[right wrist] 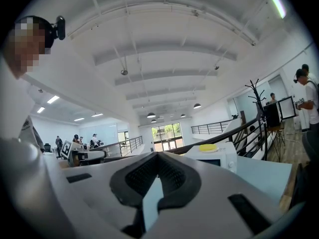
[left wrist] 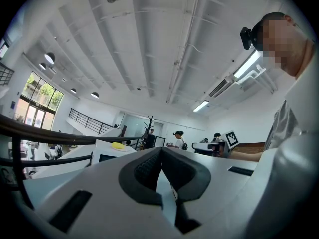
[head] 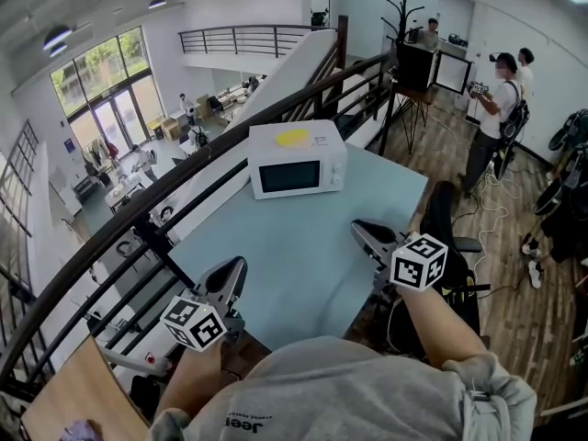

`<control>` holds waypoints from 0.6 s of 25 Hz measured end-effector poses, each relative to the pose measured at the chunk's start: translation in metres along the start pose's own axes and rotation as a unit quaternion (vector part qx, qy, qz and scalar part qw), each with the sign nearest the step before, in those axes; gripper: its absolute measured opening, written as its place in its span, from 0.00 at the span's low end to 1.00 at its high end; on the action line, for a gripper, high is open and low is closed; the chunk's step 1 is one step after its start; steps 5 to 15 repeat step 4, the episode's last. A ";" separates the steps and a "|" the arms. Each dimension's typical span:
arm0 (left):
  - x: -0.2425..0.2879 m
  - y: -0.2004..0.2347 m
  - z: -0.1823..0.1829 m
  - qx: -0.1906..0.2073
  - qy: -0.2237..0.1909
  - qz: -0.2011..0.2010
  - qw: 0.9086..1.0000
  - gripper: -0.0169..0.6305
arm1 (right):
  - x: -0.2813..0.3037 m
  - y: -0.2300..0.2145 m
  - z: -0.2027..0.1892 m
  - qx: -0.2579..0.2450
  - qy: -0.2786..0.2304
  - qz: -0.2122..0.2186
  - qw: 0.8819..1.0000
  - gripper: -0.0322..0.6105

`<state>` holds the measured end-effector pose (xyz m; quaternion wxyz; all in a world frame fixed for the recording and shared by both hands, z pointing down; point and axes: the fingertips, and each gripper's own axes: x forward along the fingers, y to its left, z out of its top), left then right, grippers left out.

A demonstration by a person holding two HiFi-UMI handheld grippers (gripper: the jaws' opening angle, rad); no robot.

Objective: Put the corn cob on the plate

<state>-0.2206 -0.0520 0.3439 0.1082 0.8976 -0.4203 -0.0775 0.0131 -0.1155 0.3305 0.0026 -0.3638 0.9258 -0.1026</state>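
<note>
While the person is holding both tools level above the near edge of the light blue worktop [head: 303, 274], the left hand-held gripper [head: 233, 266] is pressing its two dark ribbed pads together at the tips, with nothing caught between them. Its own camera is showing only a narrow sliver of worktop through the gap that is opening lower down, behind the closed tips. The right hand-held gripper [head: 361, 230] is doing the same: its jaws are meeting at the tips, carrying nothing and touching no object.

Both tools are pointing toward the white microwave [head: 296, 159], which is standing at the far side of the worktop, well apart from either tool, with its door facing the person. A flat yellow item [head: 292, 137] is lying on top of the microwave, near the middle of its roof. It is showing too small to tell whether it is the plate or the corn cob.

A dark railing [head: 138, 219] is running along the left side of the worktop, and a bystander [head: 487, 118] is standing on the wooden floor at the far right.
</note>
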 end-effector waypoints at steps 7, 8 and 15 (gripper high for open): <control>0.005 0.004 0.002 -0.001 0.001 -0.002 1.000 0.05 | 0.004 -0.003 0.004 -0.001 -0.001 0.000 1.000 0.07; 0.005 0.004 0.002 -0.001 0.001 -0.002 1.000 0.05 | 0.004 -0.003 0.004 -0.001 -0.001 0.000 1.000 0.07; 0.005 0.004 0.002 -0.001 0.001 -0.002 1.000 0.05 | 0.004 -0.003 0.004 -0.001 -0.001 0.000 1.000 0.07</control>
